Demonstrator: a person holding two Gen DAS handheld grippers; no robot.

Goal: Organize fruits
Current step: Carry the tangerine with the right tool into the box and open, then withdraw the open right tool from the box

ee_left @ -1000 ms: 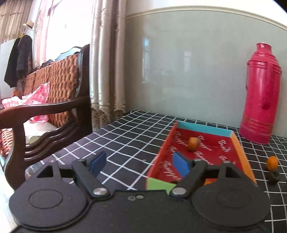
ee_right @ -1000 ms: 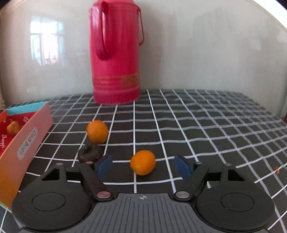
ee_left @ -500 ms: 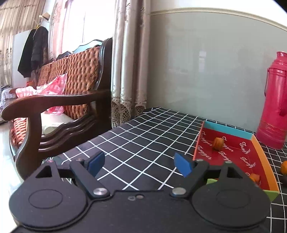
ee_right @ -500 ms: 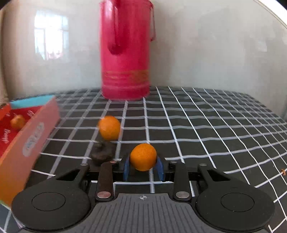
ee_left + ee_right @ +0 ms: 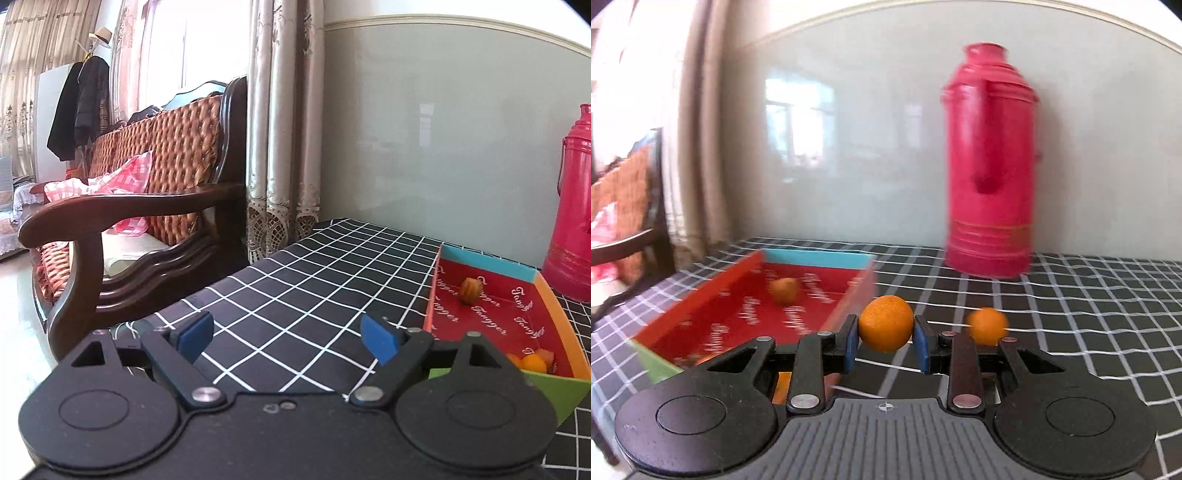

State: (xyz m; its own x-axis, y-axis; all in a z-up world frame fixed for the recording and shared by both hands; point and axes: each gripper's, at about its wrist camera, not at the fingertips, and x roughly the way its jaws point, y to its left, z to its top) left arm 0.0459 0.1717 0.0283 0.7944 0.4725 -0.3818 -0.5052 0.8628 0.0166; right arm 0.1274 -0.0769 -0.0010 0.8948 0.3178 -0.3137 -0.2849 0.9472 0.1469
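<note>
My right gripper (image 5: 885,341) is shut on a small orange (image 5: 885,328) and holds it above the table, beside the right wall of the red box (image 5: 713,295). A second orange (image 5: 988,325) lies on the cloth to the right. A brownish fruit (image 5: 785,290) lies in the box, also in the left wrist view (image 5: 471,290). My left gripper (image 5: 286,338) is open and empty, over the checked cloth left of the red box (image 5: 561,317). Orange fruit (image 5: 533,361) sits at the box's near corner.
A tall pink thermos (image 5: 990,162) stands at the back by the wall, also in the left wrist view (image 5: 576,210). A wooden armchair (image 5: 122,229) and curtain (image 5: 284,140) stand past the table's left edge. The black checked tablecloth (image 5: 314,277) covers the table.
My right gripper closed on the orange, lifted it and swung left toward the red box. My left gripper swung left, away from the box, staying open.
</note>
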